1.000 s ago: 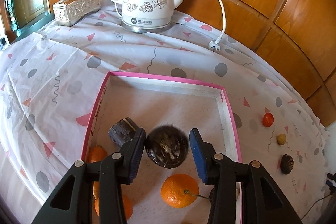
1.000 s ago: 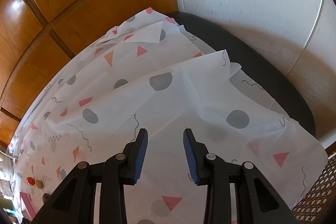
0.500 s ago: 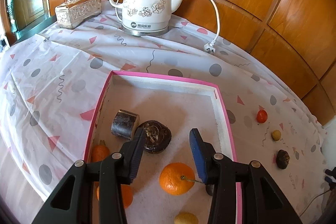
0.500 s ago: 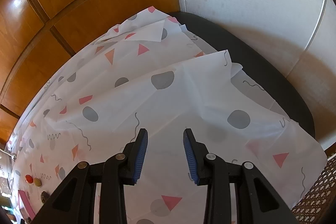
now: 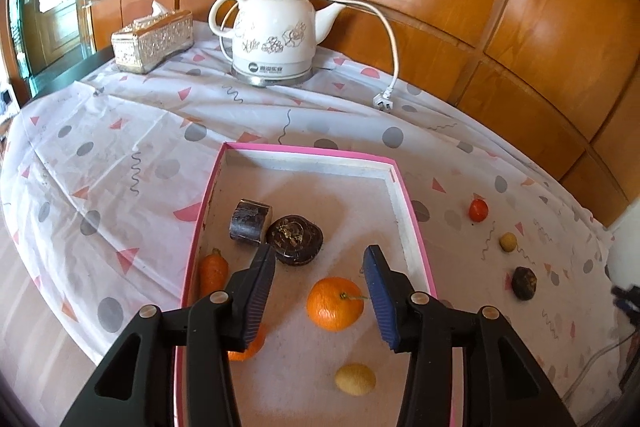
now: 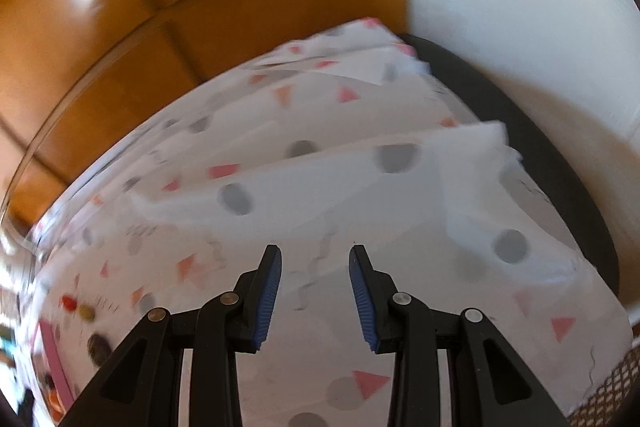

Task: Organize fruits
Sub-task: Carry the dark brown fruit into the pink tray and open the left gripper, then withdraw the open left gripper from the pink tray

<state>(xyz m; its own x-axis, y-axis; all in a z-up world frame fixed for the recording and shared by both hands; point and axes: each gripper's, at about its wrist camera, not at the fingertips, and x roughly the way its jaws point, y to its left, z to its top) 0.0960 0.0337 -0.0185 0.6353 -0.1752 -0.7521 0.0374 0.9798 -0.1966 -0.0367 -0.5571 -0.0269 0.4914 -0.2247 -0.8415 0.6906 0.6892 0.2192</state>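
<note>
Now the left gripper [image 5: 320, 279] was open, and its blue pads [image 5: 261, 297] held nothing. Its jaws had just been opening a bit more, with nothing caught between them. It hung over the pink box [image 5: 412, 223] on the table [image 5: 120, 155].

Down in the box, the round dark brown fruit [image 5: 295, 239] lay just past the left pad, close to it but free. A dark stubby chunk [image 5: 250, 223] sat right beside that fruit. An orange [image 5: 335, 303] lay under the gap between the pads. A carrot [image 5: 213, 269] lay by the left wall of the box, and a small yellow fruit [image 5: 355, 379] sat nearer the camera. Another orange [image 5: 250, 347] peeked out from behind the left jaw.

Outside the box, on the spotted cloth, lay a little red fruit [image 5: 478, 210], a little yellow one [image 5: 508, 241] and a dark one [image 5: 524, 283], all well apart from the gripper.

The right gripper [image 6: 315, 287] was partly open too, and it held nothing. Under it was only cloth. That picture was blurry.

A second ago the dark brown fruit sat right between the left pads. Then it was lying in the box, and the gripper had pulled up and back. More of the box showed than before.
</note>
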